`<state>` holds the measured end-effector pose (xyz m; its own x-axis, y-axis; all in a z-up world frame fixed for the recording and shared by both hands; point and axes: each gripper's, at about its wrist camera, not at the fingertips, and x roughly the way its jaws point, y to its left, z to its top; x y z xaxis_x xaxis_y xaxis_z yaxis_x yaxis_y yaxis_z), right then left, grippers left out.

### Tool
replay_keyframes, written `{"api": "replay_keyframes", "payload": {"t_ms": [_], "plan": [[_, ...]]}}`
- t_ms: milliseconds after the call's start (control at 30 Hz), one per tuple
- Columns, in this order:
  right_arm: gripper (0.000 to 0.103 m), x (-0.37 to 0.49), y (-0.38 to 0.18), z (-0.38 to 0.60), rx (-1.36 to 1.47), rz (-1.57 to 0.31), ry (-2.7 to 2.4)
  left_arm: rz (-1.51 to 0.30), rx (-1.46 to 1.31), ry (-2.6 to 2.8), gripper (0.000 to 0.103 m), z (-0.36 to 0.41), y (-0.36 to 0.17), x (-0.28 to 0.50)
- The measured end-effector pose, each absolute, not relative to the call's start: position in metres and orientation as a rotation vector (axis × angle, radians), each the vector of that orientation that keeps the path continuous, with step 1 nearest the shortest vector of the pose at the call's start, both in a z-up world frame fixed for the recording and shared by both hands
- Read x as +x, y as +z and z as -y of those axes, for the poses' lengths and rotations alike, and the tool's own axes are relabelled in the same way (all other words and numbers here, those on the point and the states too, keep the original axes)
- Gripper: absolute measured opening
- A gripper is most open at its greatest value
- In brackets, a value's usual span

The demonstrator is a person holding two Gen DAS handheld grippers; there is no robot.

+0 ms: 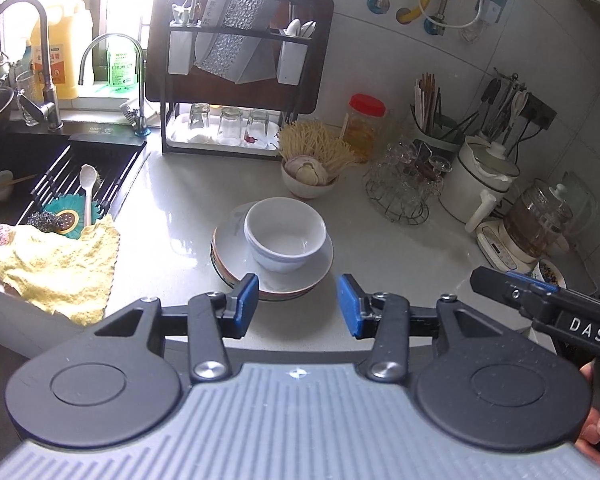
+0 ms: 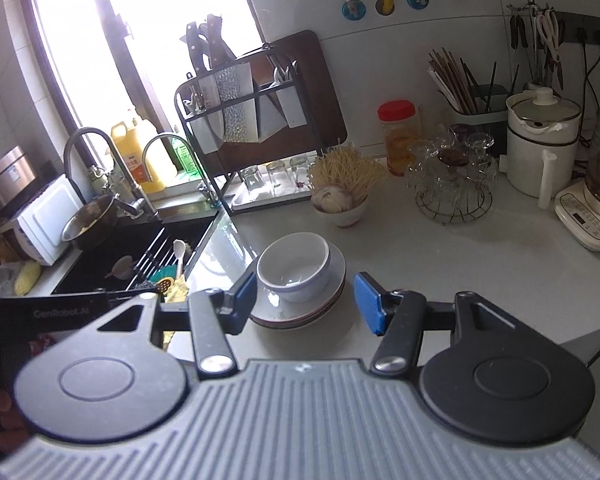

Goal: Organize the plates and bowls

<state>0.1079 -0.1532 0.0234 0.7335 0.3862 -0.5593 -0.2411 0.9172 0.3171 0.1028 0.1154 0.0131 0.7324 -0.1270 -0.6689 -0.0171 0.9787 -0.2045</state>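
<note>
A white bowl (image 1: 285, 238) stands on a stack of plates (image 1: 232, 264) in the middle of the grey counter. It also shows in the right wrist view, bowl (image 2: 294, 266) on plates (image 2: 332, 300). My left gripper (image 1: 298, 306) is open and empty, just short of the stack's near rim. My right gripper (image 2: 306, 300) is open and empty, hovering at the stack's near edge; its body (image 1: 540, 304) shows at the right of the left wrist view.
A small bowl of garlic and noodles (image 1: 310, 178) stands behind the stack. A rack with knives, a cutting board and glasses (image 1: 228, 80) is at the back. A wire basket of glassware (image 1: 408, 188), kettles and a chopstick holder are right. The sink (image 1: 40, 184) with a yellow cloth (image 1: 56, 268) is left.
</note>
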Motion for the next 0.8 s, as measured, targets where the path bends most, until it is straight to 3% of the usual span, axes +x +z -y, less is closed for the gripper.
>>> {"api": "replay_keyframes", "payload": {"t_ms": [167, 233, 267, 467, 667, 800], "plan": [[0.058, 0.103, 0.020, 0.157, 0.223, -0.664, 0.348, -0.731, -0.191, -0.055, 0.056, -0.108, 0.012, 0.094], [0.065, 0.102, 0.017, 0.158, 0.226, -0.663, 0.343, -0.726, -0.181, -0.052, 0.058, -0.106, 0.010, 0.091], [0.071, 0.101, 0.015, 0.159, 0.226, -0.659, 0.338, -0.724, -0.178, -0.052, 0.061, -0.105, 0.010, 0.091], [0.072, 0.109, 0.005, 0.159, 0.221, -0.710, 0.334, -0.734, -0.166, -0.014, 0.085, -0.103, 0.007, 0.087], [0.100, 0.107, 0.013, 0.163, 0.199, -0.649, 0.293, -0.732, -0.159, 0.025, 0.095, -0.105, 0.005, 0.089], [0.103, 0.111, 0.010, 0.164, 0.230, -0.644, 0.283, -0.730, -0.151, 0.052, 0.097, -0.109, 0.008, 0.096]]}}
